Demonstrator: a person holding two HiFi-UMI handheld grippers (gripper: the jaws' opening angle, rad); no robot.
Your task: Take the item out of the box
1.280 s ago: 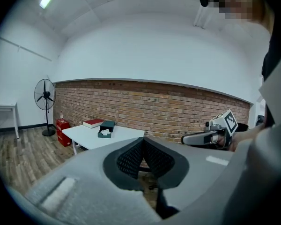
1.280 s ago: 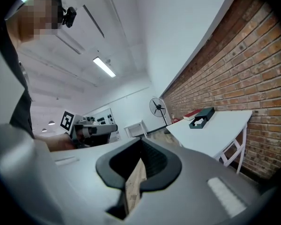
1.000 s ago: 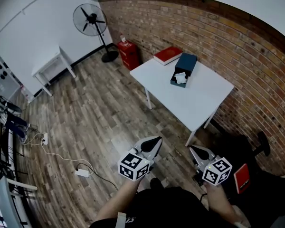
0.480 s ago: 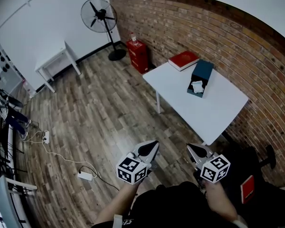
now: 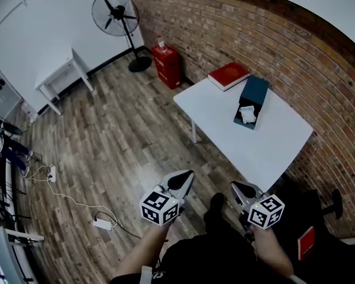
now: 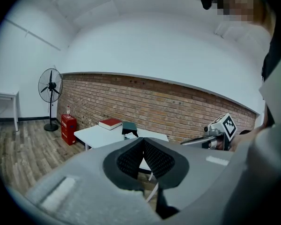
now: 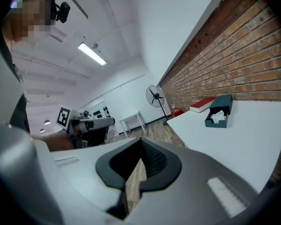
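A dark teal box (image 5: pixel 252 98) lies on the white table (image 5: pixel 266 152) by the brick wall, its open end showing a crumpled white item (image 5: pixel 247 114). The right gripper view shows the box (image 7: pixel 219 112) and the item (image 7: pixel 218 119) too; in the left gripper view the box (image 6: pixel 129 126) is small and far. Both grippers are held low near my body, well short of the table. My left gripper (image 5: pixel 188 176) is shut and empty, its jaws meeting (image 6: pixel 143 141). My right gripper (image 5: pixel 235 186) is shut on nothing as well (image 7: pixel 141 142).
A red book (image 5: pixel 228 76) lies on the table's far end. A standing fan (image 5: pixel 115 13), a red cabinet (image 5: pixel 167 65) and a small white side table (image 5: pixel 59 78) stand along the walls. A power strip (image 5: pixel 100 223) and cables lie on the wooden floor at left.
The view has swung, so the table and box now sit lower and further right than a second ago. Both grippers stay shut and low near my body. A shoe now shows between them.
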